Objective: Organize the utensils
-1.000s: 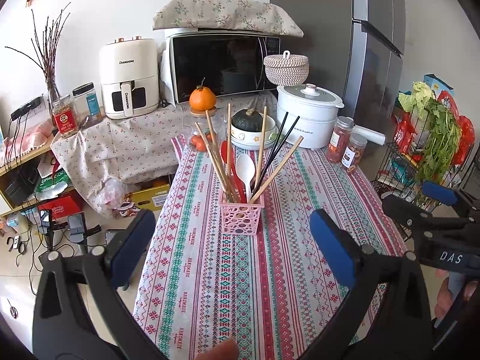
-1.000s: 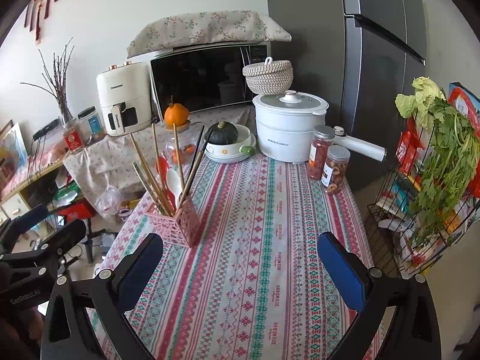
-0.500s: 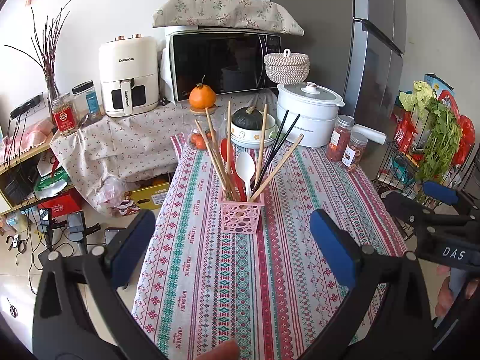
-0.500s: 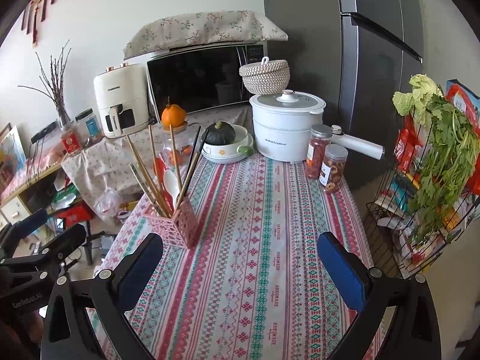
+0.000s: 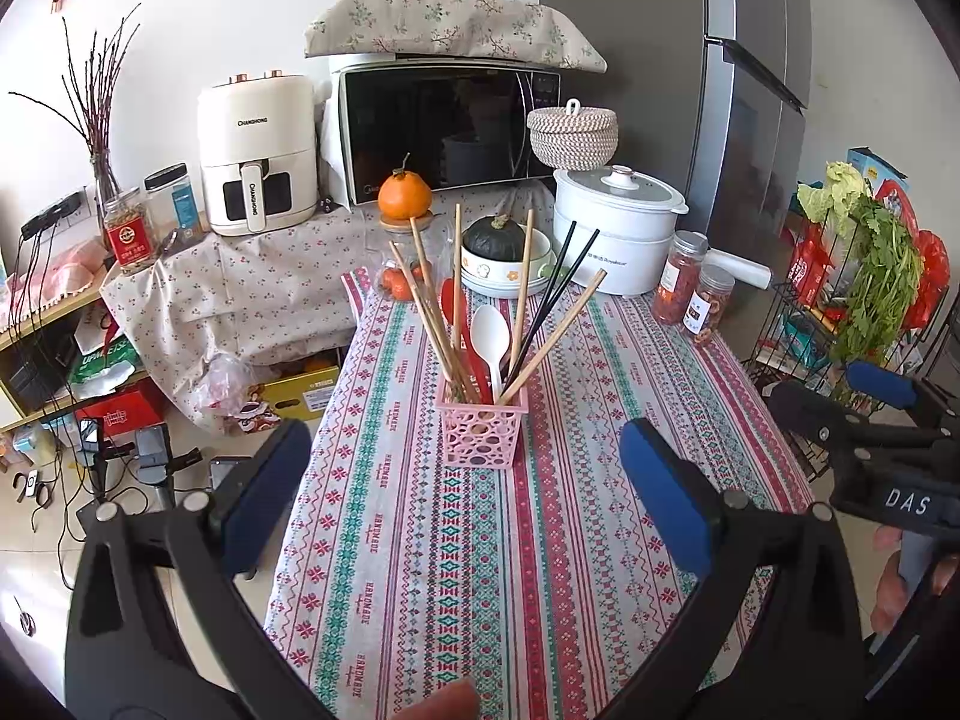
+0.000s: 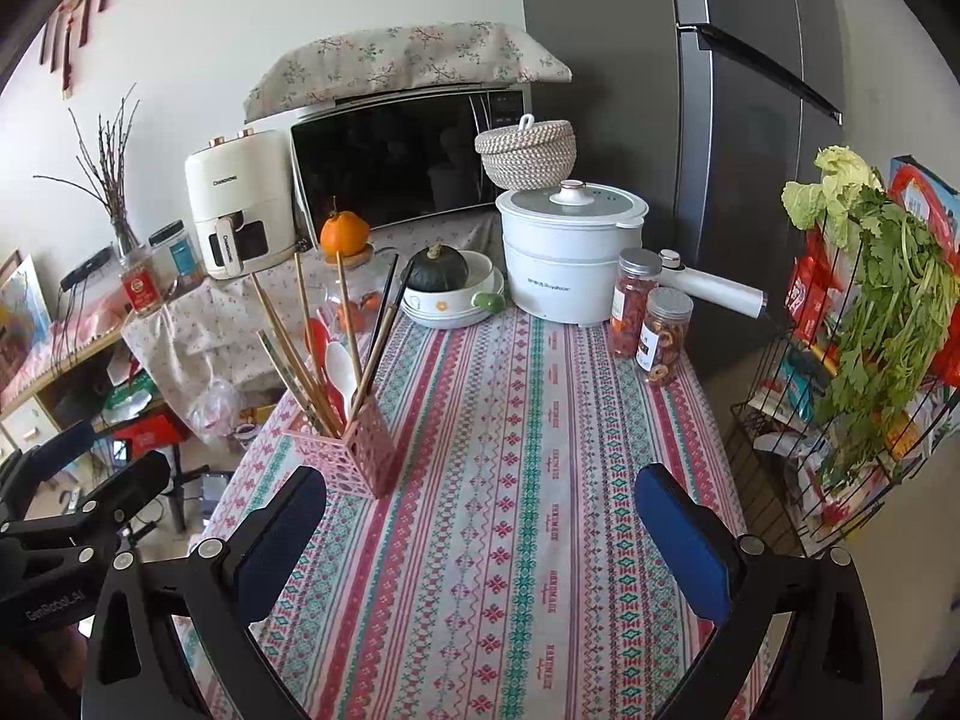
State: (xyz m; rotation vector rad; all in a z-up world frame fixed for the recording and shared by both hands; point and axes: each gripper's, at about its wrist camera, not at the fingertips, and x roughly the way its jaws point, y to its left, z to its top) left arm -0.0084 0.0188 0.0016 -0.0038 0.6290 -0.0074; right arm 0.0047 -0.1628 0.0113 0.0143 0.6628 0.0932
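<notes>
With both grippers' jaws wide open and empty, we should approach the pink holder point(image 5: 483, 435) at frame centre, gripping one chopstick point(image 5: 555, 339) cleanly.

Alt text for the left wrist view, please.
A pink utensil basket holding wooden chopsticks, black chopsticks and a white spoon stands on a patterned tablecloth, ahead of the open, empty left gripper. Kitchen appliances sit behind.

Pink holder point(image 5: 483, 433) of chopsticks point(image 5: 438, 324) stands beyond spread, empty left gripper point(image 5: 468, 483).
</notes>
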